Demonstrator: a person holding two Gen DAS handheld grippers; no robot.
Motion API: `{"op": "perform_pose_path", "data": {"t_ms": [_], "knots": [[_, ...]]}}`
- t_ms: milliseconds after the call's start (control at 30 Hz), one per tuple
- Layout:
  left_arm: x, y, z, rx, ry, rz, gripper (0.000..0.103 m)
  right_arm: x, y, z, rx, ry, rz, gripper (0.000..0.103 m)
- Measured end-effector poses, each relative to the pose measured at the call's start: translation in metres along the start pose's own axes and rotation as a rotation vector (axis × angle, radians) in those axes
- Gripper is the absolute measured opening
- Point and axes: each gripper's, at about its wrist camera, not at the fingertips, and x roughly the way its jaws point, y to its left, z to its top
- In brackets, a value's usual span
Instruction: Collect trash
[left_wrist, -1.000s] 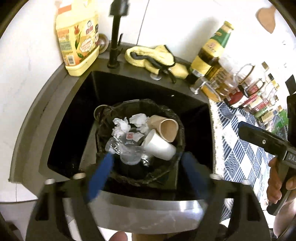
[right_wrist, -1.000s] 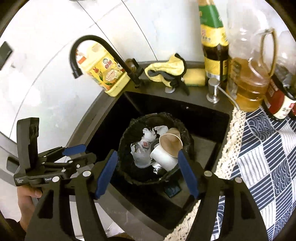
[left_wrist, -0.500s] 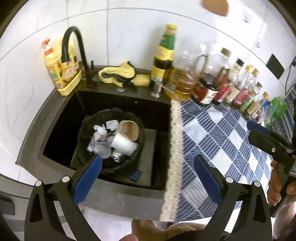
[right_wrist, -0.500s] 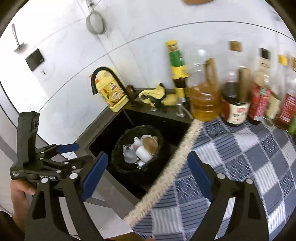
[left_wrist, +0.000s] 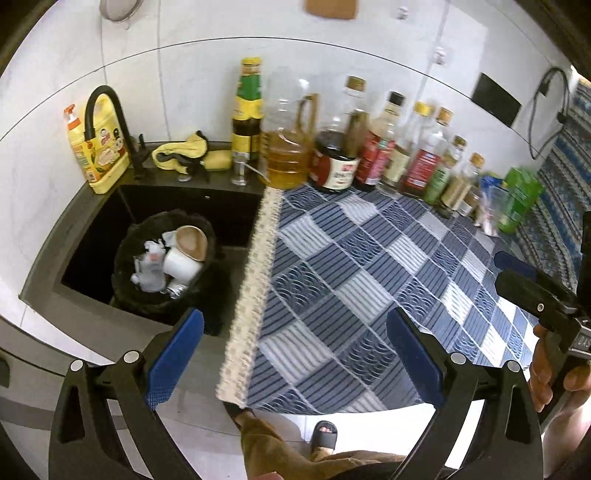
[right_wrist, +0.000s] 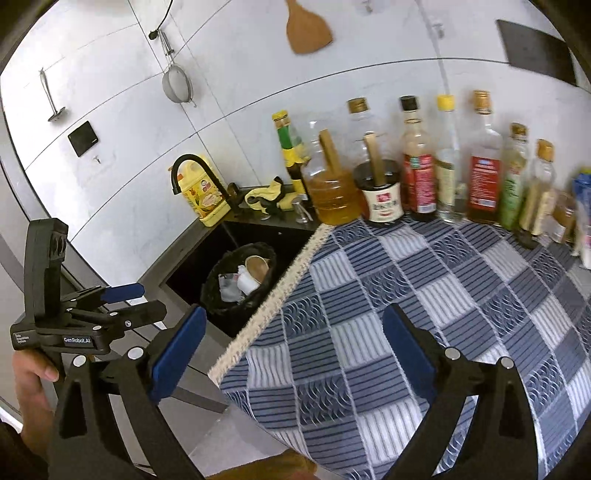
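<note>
Far left, yellow jug is sitting at the sink's back-left corner, black tap arching beside it. Yellow cloth is lying along the sink's back edge. Down in the basin the bin, black liner, is standing upright and holding the trash: white cup on its side, brown cup just behind and touching it, crumpled paper plus clear plastic to their left. Nothing is poking over the bin's rim.

Left gripper is hanging above the counter's front edge, jaws spread wide, nothing btwn them; left pad over the sink's front rim, right pad over the cloth-covered counter. A hand is gripping its handle in the right wrist view.

Moving right: fringed edge of the checked cloth is running along the sink's right side. Bottles are lining the counter's back edge against the wall, oil jug leftmost-ish, green pack at the far end.

Right gripper is over the counter's front edge too, jaws opening, almost fully apart, empty. Its hand is showing at the right edge of the left wrist view. Both tools are well apart from the bin.
</note>
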Motion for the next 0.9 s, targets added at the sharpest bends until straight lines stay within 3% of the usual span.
{"op": "perform_pose_path", "data": {"t_ms": [467, 900], "knots": [[-0.015, -0.068, -0.044, 0.043, 0.001, -0.045, 0.096, -0.066, -0.023, -0.044, -0.003, -0.01, -0.05, 0.098], [-0.025, -0.069, -0.068, -0.006, 0.015, -0.015, 0.096, -0.077, -0.025, -0.06, -0.005, 0.022, -0.041, 0.098]]}}
